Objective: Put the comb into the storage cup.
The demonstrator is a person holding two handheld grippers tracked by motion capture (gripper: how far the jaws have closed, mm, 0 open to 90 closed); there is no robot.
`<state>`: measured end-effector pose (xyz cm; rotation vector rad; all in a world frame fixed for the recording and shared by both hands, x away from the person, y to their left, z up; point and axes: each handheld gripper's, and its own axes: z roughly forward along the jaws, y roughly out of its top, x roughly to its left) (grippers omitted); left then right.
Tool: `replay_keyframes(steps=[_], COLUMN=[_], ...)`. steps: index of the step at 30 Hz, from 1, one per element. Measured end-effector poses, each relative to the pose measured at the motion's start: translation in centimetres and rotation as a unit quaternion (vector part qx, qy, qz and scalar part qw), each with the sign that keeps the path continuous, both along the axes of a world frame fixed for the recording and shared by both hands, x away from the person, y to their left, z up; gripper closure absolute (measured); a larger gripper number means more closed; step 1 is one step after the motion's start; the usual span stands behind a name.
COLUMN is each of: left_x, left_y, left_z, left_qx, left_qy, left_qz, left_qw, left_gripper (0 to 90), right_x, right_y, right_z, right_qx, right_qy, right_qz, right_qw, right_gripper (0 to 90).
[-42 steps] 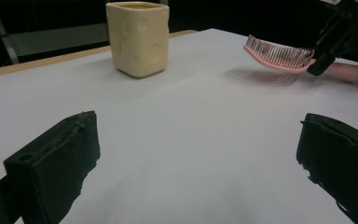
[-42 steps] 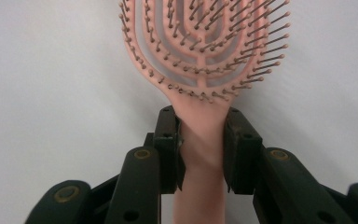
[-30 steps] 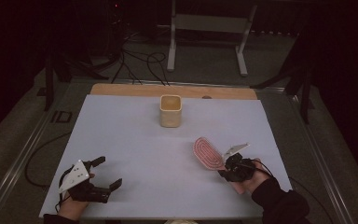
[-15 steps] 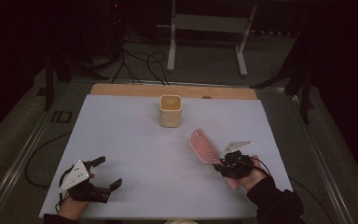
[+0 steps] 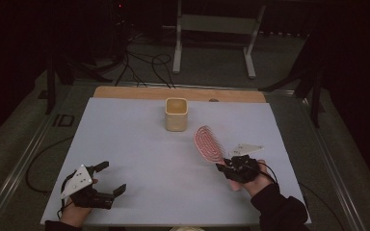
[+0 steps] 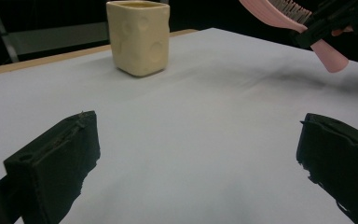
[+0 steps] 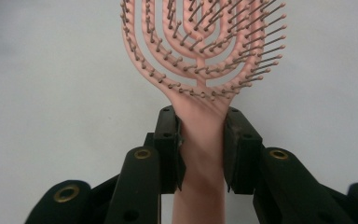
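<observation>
Dark floor with cables and a metal stand lies beyond the table, whose white sheet leaves a wooden strip bare at the far edge. From the high view, the right gripper sits near the table's near right corner, its jaws clamped on the handle of a pink hairbrush whose head slants up and away from it toward a cream cup; the cup stands well ahead and to the left of that gripper, close to the far edge, with bare sheet between them. The left gripper rests near the near left corner, jaws spread wide with nothing between them, and a broad stretch of open sheet separates the two grippers. In the left gripper view, both jaws stand far apart over bare sheet, the cup well ahead, the hairbrush off the sheet (its shadow lies beneath) in the other gripper. In the right gripper view, the jaws of the right gripper press both sides of the hairbrush handle just below the head, bristles facing the camera, plain sheet behind.
</observation>
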<state>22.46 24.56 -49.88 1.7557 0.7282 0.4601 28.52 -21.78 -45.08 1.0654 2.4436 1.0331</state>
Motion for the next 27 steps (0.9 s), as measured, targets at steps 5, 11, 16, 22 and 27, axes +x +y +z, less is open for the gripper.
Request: replay_keyframes(steps=[5,11,16,22,27], left_x=[0.0,0.0,0.0,0.0,0.0], left_y=[0.0,0.1,0.1,0.1,0.0], left_z=[0.0,0.0,0.0,0.0,0.1], left_qx=[-0.001,0.0,0.0,-0.003,-0.007], left_qy=[0.001,0.001,0.002,0.004,0.006], left_qz=[0.001,0.001,0.001,0.003,0.004], left_qw=[1.0,1.0,1.0,1.0,1.0], left_gripper=[0.1,0.1,0.2,0.1,0.1], right_x=[-0.1,-0.6,-1.0,-1.4,-1.8], right_y=[0.4,0.6,0.4,0.0,-0.8], right_z=[0.0,0.3,0.4,0.5,0.5], right_qx=[0.027,0.042,0.058,0.069,0.091], right_qy=[-0.024,-0.044,-0.062,-0.078,-0.09], right_qz=[0.001,0.013,0.011,-0.004,-0.02], right_qw=[0.9994,0.998,0.9964,0.9946,0.9916], right_gripper=[70.4,70.4,70.4,70.4,70.4])
